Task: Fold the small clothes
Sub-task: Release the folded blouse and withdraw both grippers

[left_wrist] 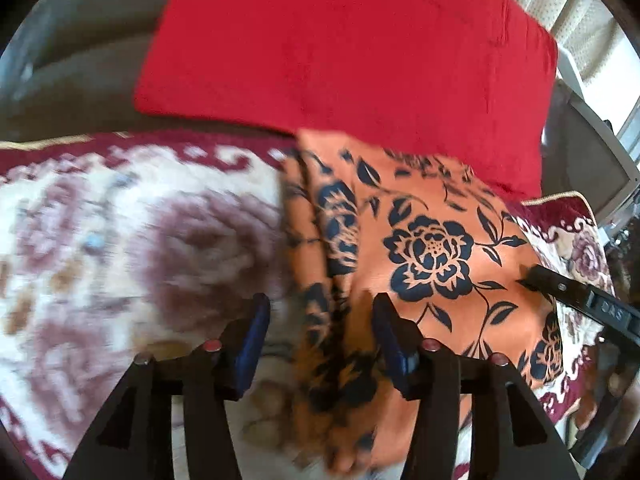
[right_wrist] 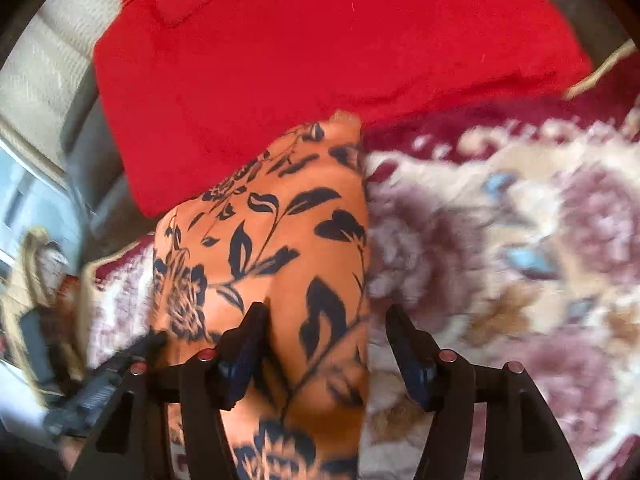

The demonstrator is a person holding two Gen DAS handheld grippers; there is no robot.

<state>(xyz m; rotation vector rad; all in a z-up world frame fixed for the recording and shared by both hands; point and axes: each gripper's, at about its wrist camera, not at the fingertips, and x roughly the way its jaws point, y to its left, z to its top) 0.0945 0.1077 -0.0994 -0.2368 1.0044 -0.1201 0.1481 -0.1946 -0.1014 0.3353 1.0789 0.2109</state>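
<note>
The left gripper (left_wrist: 320, 312) has its fingers spread, gripping nothing, above the near left edge of the orange floral cloth (left_wrist: 424, 248). The right gripper (right_wrist: 326, 320) also has its fingers spread and empty, over the cloth's right edge. The cloth lies on a floral rug (left_wrist: 120, 232), just below a red cloth (left_wrist: 344, 48).

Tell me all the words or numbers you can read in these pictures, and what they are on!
"DAS": that is my best reading of the small raised letters on the other black gripper at the right edge of the left wrist view; they are tiny and partly cut off.

Orange flowered cloth, red cloth, flowered blanket: patterns only, no words or numbers.
</note>
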